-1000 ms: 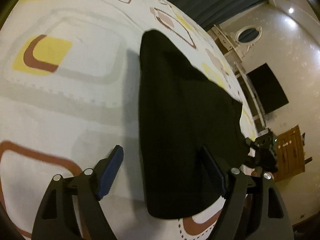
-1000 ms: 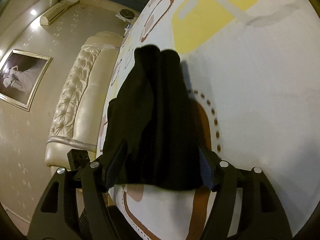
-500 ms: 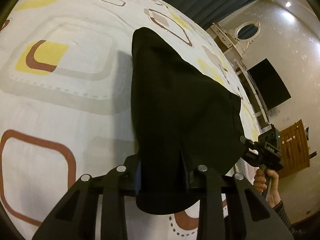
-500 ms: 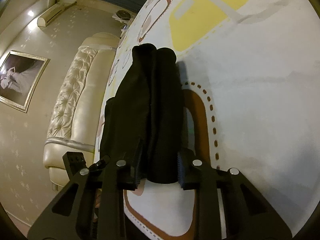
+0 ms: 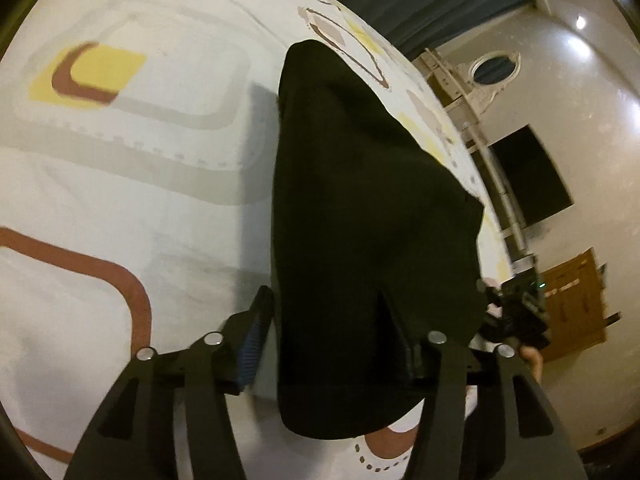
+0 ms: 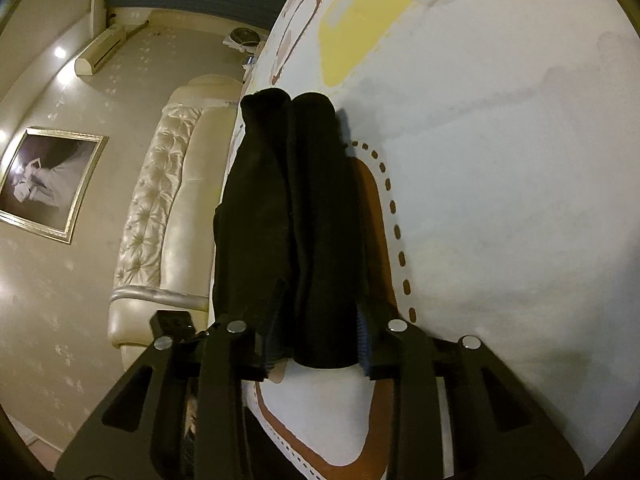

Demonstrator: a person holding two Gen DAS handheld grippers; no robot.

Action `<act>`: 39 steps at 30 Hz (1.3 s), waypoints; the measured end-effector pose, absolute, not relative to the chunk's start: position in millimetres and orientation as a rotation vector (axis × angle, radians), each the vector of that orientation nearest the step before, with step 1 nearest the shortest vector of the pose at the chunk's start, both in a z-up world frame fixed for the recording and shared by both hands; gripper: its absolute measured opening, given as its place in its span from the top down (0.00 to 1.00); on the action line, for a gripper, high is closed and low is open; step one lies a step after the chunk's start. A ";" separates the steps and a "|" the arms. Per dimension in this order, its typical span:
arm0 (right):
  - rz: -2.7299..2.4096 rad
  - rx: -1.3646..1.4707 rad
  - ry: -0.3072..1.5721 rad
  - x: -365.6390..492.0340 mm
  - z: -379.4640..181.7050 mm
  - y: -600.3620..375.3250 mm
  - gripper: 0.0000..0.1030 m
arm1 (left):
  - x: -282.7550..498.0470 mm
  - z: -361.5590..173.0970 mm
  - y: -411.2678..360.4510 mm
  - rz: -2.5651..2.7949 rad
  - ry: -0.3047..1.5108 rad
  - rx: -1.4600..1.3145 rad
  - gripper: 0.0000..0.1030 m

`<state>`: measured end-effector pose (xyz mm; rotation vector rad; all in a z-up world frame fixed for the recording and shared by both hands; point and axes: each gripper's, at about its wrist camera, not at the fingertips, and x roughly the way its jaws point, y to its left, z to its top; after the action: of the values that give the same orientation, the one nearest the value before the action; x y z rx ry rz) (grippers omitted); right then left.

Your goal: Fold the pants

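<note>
The black pants (image 5: 360,208) lie folded in a long dark bundle on the patterned bedspread (image 5: 140,168). My left gripper (image 5: 328,344) straddles the near end of the bundle, jaws apart, the fabric loose between them. In the right wrist view the pants (image 6: 296,200) show as two thick rolls side by side. My right gripper (image 6: 316,340) has its jaws on either side of the near end of the right roll, and I cannot tell whether it squeezes the cloth. The right gripper also shows in the left wrist view (image 5: 516,312), at the bundle's far corner.
The bedspread (image 6: 500,200) is white with yellow, brown and grey shapes. A cream tufted headboard (image 6: 168,208) and a framed picture (image 6: 44,184) stand left of the bed. A dark screen (image 5: 528,176) and a wooden door (image 5: 576,304) are on the far wall.
My left gripper closed on the pants end half a second ago and has since opened wider. My right gripper closed in on the bundle end, then opened a little.
</note>
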<state>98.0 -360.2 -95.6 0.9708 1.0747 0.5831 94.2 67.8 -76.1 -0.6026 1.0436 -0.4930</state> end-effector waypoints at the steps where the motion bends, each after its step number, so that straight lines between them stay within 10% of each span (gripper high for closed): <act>1: 0.586 0.968 1.073 97.6 -94.8 -359.8 0.67 | 94.3 -78.4 70.0 -0.504 1.038 -0.634 0.42; 16: 0.548 0.888 1.056 63.9 -82.2 -369.4 0.41 | 58.7 -58.5 37.8 -0.358 0.987 -0.451 0.18; 39: 0.183 0.328 1.042 -13.0 -39.5 -294.3 0.26 | -29.1 -13.2 1.9 -0.105 0.878 -0.228 0.17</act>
<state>-13.0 -294.3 -39.5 0.3275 1.0419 0.1827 -29.1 1.9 -13.2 -0.2275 0.8779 -0.1053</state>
